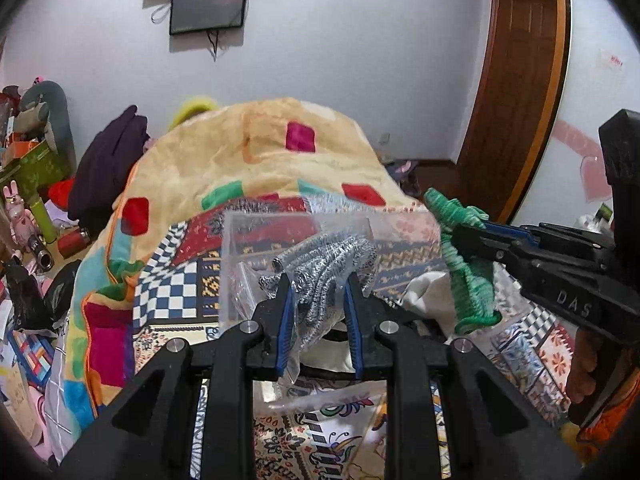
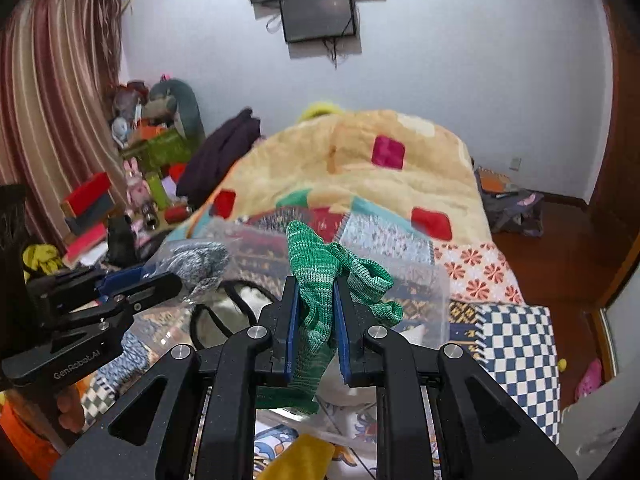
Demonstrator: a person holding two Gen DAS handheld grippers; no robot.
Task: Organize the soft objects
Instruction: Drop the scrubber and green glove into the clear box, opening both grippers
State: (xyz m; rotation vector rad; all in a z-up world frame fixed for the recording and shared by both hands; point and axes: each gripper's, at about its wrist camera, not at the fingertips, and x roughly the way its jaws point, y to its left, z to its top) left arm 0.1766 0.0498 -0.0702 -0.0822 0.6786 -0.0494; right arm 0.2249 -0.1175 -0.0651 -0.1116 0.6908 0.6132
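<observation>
left claw [image 1: 319, 284] grips bagged grey knit [image 1: 324, 264]; right claw [image 2: 315, 284] grips green knit [image 2: 316, 264].

Left wrist view close behind its fingers, facing the bed's blanket [image 1: 256, 152], right wrist view likewise, both sharing the wall screen [image 2: 318, 16], each showing the other gripper beside it

**Black Grippers, Blue Pads**

The left gripper [image 1: 318, 284] and right gripper [image 2: 314, 292] are matte black with blue finger pads [image 1: 285, 320] and silver screws [image 2: 254, 332]. "GenRoboAI" lettering marks one body. Bare fingers and an orange sleeve [image 1: 608, 420] show.
</observation>
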